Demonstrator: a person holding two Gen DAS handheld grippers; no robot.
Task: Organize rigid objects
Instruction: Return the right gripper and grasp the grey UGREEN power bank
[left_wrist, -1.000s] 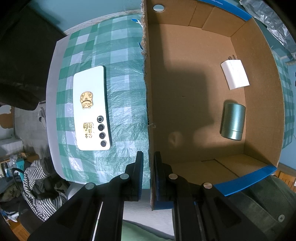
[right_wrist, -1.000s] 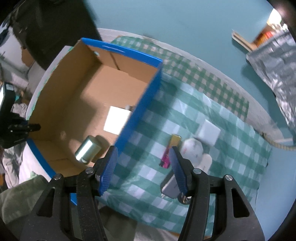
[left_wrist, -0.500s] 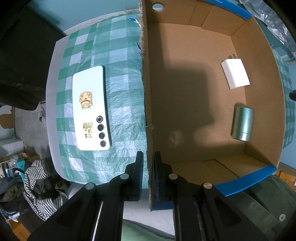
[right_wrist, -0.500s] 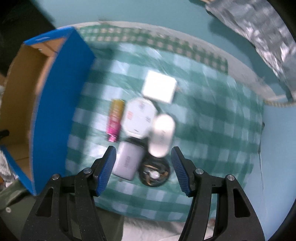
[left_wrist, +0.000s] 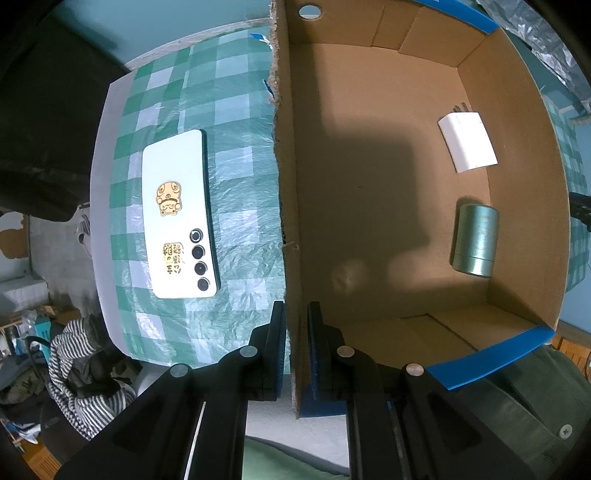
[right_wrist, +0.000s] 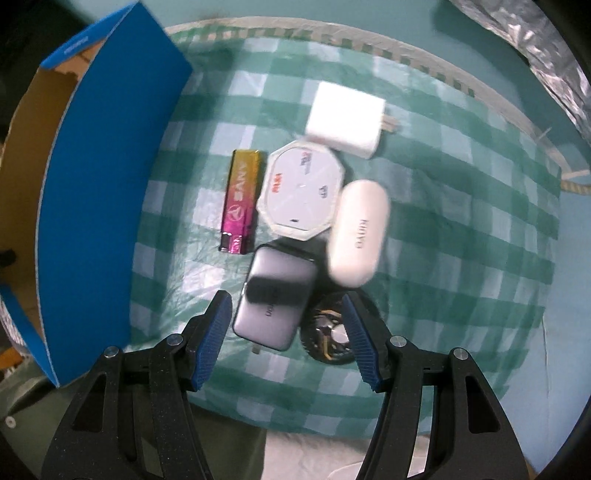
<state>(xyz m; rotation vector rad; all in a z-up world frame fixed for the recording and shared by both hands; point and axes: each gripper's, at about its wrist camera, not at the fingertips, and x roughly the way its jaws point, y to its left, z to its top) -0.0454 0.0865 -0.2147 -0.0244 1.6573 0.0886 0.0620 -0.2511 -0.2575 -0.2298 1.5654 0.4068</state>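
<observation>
Lay in a tight cluster on the checked cloth, just beside the blue outer wall of the cardboard box: pink-and-gold lighter, white octagonal case, white charger, white oval case, grey power bank, dark round piece partly hidden underneath. Already sat inside the box: green tin and a second white charger. Rested apart on the cloth at the box's other side: white phone.

Hovered over the cluster, right gripper, jaws about half open and empty, straddling the power bank and the round piece without touching. Clamped shut on the box's torn wall, left gripper, steadying it.

Could easily have caught two things at once, given how closely packed; could have nudged the oval case, seemingly leaning on its neighbours, and sent it rolling. Might have slipped off the power bank's smooth rounded edges if closed off-centre. Could have snagged the crinkled cloth too.
</observation>
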